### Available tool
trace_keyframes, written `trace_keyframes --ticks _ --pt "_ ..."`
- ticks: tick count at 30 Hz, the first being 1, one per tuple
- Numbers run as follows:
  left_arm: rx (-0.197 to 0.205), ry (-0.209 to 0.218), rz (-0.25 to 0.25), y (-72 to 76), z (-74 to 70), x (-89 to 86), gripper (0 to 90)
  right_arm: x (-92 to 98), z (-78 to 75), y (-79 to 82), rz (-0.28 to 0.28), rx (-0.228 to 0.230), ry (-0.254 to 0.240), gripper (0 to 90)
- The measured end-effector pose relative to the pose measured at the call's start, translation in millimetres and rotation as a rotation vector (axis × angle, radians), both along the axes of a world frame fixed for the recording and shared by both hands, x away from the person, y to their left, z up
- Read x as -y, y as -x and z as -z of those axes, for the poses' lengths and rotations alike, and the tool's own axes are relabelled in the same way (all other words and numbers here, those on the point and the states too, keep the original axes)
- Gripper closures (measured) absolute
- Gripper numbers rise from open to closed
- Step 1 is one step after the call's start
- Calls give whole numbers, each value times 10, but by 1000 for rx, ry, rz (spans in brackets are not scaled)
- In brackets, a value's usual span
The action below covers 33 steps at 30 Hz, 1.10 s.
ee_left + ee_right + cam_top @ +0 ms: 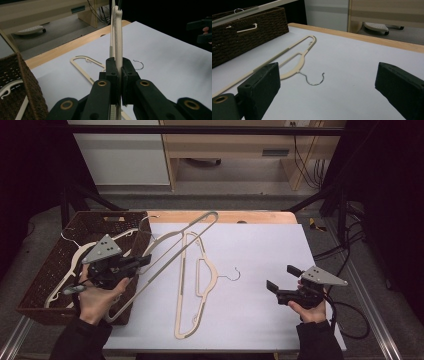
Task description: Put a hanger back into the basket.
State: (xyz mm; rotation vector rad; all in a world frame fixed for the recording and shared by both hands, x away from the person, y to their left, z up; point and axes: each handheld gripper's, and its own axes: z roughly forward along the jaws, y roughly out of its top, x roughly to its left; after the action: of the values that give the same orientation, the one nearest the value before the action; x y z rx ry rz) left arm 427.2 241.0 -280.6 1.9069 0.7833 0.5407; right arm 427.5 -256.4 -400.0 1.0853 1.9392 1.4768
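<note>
On the white table (260,270), a wicker basket (47,270) holds hangers (75,255); left gripper (145,260) clamps one hanger (172,247), right gripper (282,277) gapes.

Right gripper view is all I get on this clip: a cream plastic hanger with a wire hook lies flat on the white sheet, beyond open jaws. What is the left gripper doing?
Observer: The left gripper is shut on a second cream plastic hanger, with its bar pinched between the pads.
Operator: Where does that one sit?
Observer: In the high view it slants from the near corner of the brown woven basket towards the far edge of the wooden table.
Operator: Anything in the basket?
Observer: Yes, at least one more pale hanger lies inside.
</note>
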Motion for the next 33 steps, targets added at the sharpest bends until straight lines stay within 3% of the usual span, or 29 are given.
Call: trace_keyframes --ticks 9,16,22,25,29,33 --pt "20 -10 18 -67 -240 -307 860 44 -5 27 10 5 -3 59" --pt "21 -40 -8 -163 -333 -589 860 57 -4 31 13 5 -3 57" --pt "34 -47 -22 -263 -324 -811 860 57 -6 32 12 7 -1 55" --pt "20 -55 -14 -328 -288 -929 860 51 -5 29 12 4 -2 52" --pt "-1 -22 -11 -398 -226 -1069 860 53 -8 31 10 3 -4 45" --pt "-10 -19 -35 -471 -175 -1198 860 51 -6 28 9 7 -3 37"
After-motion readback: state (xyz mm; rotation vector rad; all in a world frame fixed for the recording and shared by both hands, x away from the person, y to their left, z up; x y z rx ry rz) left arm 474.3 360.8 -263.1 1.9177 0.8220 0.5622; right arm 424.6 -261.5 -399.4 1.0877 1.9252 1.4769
